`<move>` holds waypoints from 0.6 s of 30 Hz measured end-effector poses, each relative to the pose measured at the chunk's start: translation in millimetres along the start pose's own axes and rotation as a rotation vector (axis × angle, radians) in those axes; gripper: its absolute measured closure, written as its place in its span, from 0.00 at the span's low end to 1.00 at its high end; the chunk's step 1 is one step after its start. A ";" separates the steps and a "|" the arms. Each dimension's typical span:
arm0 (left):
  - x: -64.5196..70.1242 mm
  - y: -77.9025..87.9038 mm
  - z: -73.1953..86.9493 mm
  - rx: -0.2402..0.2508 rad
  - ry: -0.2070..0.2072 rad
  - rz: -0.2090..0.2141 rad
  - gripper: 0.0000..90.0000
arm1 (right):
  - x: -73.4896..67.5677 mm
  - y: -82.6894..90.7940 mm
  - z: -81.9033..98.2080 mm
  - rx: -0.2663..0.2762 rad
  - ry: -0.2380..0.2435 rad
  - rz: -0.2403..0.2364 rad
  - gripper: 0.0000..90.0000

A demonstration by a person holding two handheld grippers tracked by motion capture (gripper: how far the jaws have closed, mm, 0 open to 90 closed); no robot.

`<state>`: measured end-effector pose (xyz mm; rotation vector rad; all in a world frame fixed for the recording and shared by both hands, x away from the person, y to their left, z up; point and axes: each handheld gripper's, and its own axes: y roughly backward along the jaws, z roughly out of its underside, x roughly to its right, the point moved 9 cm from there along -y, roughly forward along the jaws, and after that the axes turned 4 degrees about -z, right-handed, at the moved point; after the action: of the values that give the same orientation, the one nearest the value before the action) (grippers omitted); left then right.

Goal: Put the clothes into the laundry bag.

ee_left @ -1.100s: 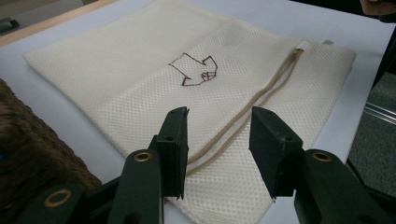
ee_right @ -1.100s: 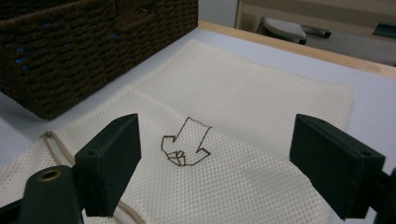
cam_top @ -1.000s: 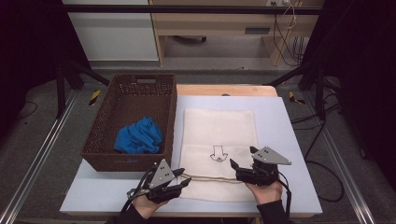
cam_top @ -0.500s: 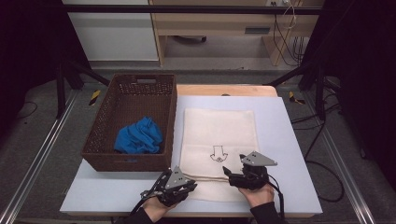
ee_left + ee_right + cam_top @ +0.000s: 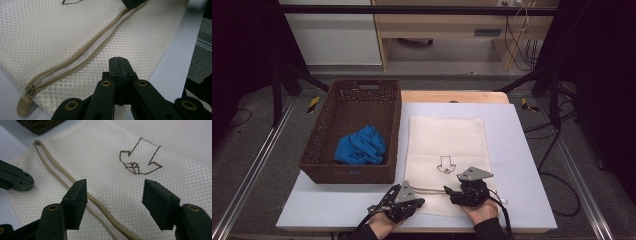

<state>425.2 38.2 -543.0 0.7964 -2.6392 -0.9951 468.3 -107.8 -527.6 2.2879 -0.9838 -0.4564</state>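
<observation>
Cream mesh fills the nearest ground: a flat cream mesh laundry bag (image 5: 445, 160) with a beige zipper lies on the pale grey bench (image 5: 522, 200), in the lower middle of the high view. At its near edge, in the lower part of that frame, the left hand-held gripper (image 5: 417, 202) rests at the bag's lower left corner. In the left gripper view its 2 black jaws are pressed fully together over the mesh just beside the zipper; whether a fold of mesh is pinched between them cannot be told. The beige zipper pull (image 5: 23, 107) lies at the lower left of that view.

The right hand-held gripper (image 5: 447, 190) sits just right of it, over the zipper line. Its jaws have just been closing and stand partly apart, with the mesh and the zipper (image 5: 75, 187) between them but no pad pressing.

Farther up the bag is a brown stitched arrow mark (image 5: 445, 164). At the left of the high view a dark brown woven basket (image 5: 319, 145) holds a crumpled blue cloth (image 5: 360, 146).
</observation>
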 end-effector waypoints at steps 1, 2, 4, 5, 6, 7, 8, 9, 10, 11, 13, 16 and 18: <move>0.2 -0.2 0.3 0.001 -0.004 0.000 0.99 | -0.7 -5.0 4.3 -0.031 0.020 -0.001 0.44; 0.6 -0.5 0.3 0.003 -0.004 0.001 0.99 | -1.7 -6.1 5.7 -0.043 0.018 -0.003 0.45; 0.5 -0.6 0.5 0.003 0.001 -0.001 0.99 | -1.2 -8.5 7.9 -0.060 0.033 0.003 0.49; 0.3 -0.6 0.5 0.003 0.000 -0.002 0.99 | -0.5 -8.9 8.7 -0.066 0.039 0.006 0.51; 0.4 -0.6 0.5 0.003 0.000 -0.003 0.99 | -0.6 -9.3 9.5 -0.072 0.032 0.004 0.52; 0.4 -0.6 0.6 0.004 0.000 -0.003 0.99 | 0.5 -9.6 10.1 -0.073 0.033 0.001 0.54; 0.5 -0.6 0.6 0.005 0.000 -0.003 0.99 | 0.7 -10.1 9.9 -0.069 0.024 -0.003 0.55; 0.4 -0.6 0.6 0.004 0.001 -0.003 0.99 | 1.1 -10.1 9.7 -0.069 0.020 -0.006 0.57; 0.4 -0.6 0.6 0.004 0.002 -0.004 0.99 | 2.1 -10.0 9.4 -0.068 0.020 0.001 0.60; 0.4 -0.5 0.7 0.004 0.003 -0.004 0.99 | 2.8 -9.9 9.6 -0.070 0.022 0.007 0.62; 0.5 -0.4 0.8 0.002 0.008 -0.003 0.99 | 4.4 -9.7 10.0 -0.076 0.035 0.019 0.67; 0.6 -0.5 0.8 0.003 0.008 -0.004 0.99 | 2.8 -8.3 10.5 -0.078 0.039 0.013 0.74; 0.6 -0.4 0.8 0.001 0.011 -0.003 0.99 | 1.2 -7.5 11.6 -0.084 0.056 0.013 0.80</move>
<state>424.6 38.1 -543.8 0.8042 -2.6302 -0.9866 467.1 -109.2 -541.3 2.2063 -0.9345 -0.4183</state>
